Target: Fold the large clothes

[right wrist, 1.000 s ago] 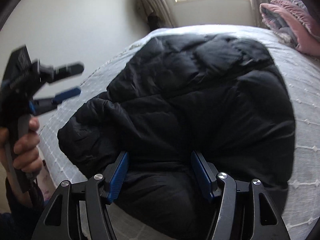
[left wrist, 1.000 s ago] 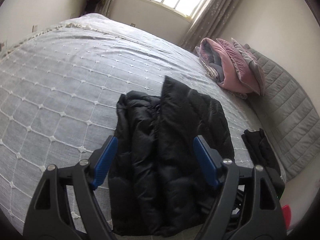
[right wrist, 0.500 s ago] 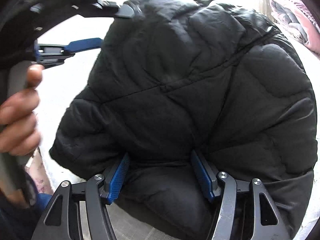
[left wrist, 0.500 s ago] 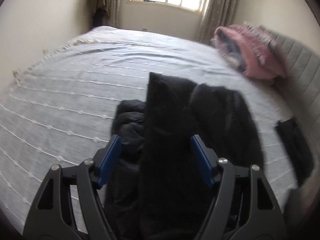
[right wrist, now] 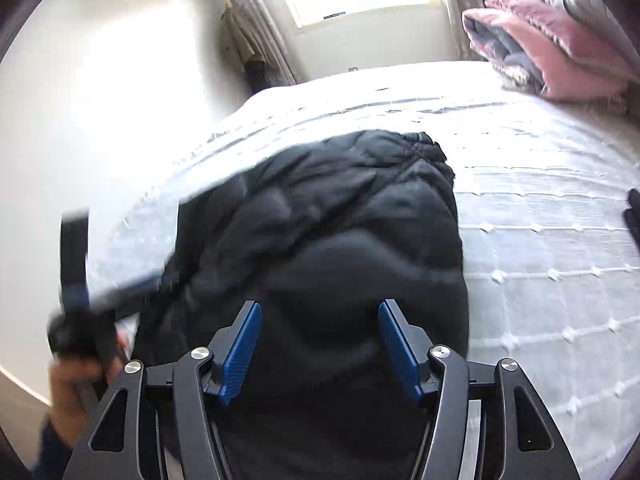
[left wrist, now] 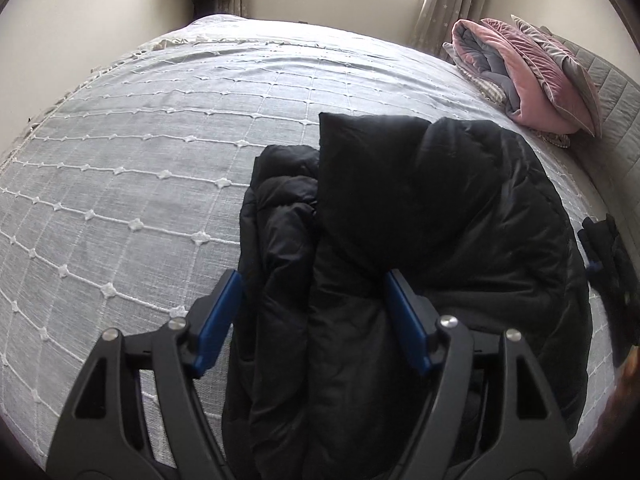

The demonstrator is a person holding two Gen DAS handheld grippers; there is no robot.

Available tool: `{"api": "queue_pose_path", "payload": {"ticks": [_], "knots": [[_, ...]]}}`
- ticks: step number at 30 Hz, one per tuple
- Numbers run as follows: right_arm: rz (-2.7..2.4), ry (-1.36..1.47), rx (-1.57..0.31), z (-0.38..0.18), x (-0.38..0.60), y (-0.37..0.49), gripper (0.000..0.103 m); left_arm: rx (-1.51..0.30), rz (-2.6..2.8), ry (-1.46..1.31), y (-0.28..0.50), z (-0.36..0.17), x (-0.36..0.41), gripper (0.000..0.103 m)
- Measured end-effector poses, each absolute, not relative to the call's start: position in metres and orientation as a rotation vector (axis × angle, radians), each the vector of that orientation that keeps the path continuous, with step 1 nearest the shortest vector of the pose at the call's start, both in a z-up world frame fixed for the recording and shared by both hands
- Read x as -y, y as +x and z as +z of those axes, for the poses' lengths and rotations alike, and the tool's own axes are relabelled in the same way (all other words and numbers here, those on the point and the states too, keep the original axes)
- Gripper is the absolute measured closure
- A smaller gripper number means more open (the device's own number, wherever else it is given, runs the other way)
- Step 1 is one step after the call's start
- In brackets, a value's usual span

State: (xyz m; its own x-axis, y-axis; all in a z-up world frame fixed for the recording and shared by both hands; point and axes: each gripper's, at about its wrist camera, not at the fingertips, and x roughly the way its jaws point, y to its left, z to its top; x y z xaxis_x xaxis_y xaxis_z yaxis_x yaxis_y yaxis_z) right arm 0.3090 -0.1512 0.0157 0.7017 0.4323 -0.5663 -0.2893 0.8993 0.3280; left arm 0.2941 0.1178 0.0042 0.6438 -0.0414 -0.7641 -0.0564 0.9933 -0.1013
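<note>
Left wrist view: the black puffy jacket (left wrist: 400, 240) lies on the gray bed cover (left wrist: 140, 184), near the front edge, with one part folded over the middle. The left gripper (left wrist: 312, 316) hangs over it with its blue pads spread wide, not pinching anything. In the right wrist view the right gripper (right wrist: 318, 344) has just been closing a bit, with the jacket (right wrist: 340, 240) bulging between its pads; I cannot tell if they squeeze it. Pink folded blankets (left wrist: 528, 76) sit far back on the bed.
</note>
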Motion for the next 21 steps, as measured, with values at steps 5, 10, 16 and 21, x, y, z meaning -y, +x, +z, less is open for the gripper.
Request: {"api": "queue_pose_path", "payload": {"ticks": [5,10,16,21], "knots": [[0.399,0.186,-0.696,0.023,0.144,0.368,0.048,-0.869,0.025,-0.105,0.298,0.0,-0.118,0.025],[0.379,0.108,-0.766,0.003,0.112,0.417,0.048,-0.877,0.029,-0.125,0.3,-0.005,-0.122,0.025],[0.369,0.079,-0.806,-0.017,0.103,0.427,0.047,-0.903,0.028,-0.163,0.306,-0.015,-0.124,0.023],[0.352,0.064,-0.813,-0.031,0.097,0.426,0.047,-0.908,0.039,-0.158,0.307,-0.017,-0.122,0.023]]}}
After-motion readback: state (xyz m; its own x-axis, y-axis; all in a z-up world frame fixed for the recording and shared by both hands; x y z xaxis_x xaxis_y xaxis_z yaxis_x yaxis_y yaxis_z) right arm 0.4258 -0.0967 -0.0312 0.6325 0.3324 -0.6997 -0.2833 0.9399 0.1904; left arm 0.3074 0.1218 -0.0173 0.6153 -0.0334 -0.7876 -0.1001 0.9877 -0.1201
